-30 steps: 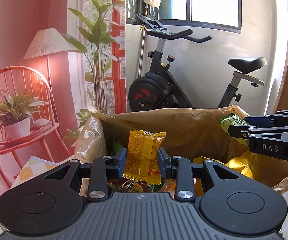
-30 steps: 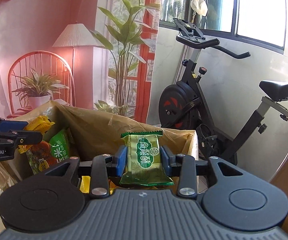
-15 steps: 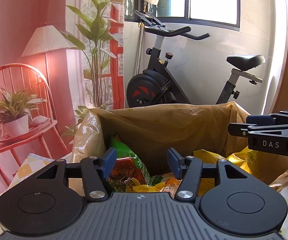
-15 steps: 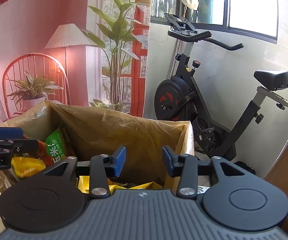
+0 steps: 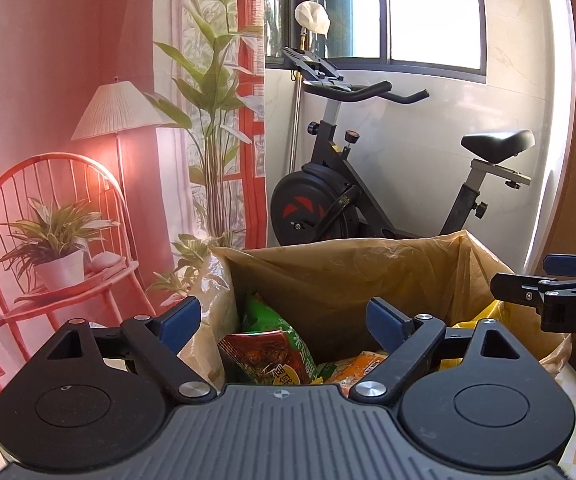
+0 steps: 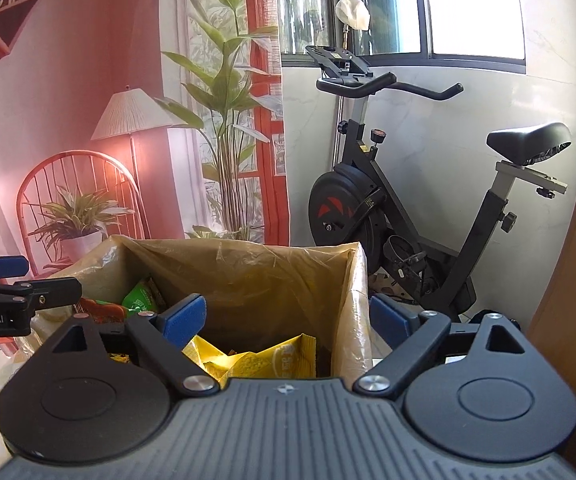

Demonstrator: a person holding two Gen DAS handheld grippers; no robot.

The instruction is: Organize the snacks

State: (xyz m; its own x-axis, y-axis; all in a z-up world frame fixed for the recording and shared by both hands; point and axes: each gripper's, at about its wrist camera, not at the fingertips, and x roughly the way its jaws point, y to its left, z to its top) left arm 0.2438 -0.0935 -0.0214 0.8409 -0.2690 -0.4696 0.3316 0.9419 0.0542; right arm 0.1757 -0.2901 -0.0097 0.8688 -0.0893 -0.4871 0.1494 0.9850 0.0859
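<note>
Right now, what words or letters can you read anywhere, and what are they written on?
"DAS": white letters on the right gripper, cut off by the left wrist view's edge.
"Robot.AI": white letters on the left gripper, start cut off in the right wrist view.
Red and green snack packet: printed characters, not clear enough to read.
Yellow snack packet: print too blurred.

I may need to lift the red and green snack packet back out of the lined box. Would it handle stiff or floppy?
Probably floppy: the red and green snack packet looks like thin crinkled film. Likely light, and its glossy surface may slip.
</note>
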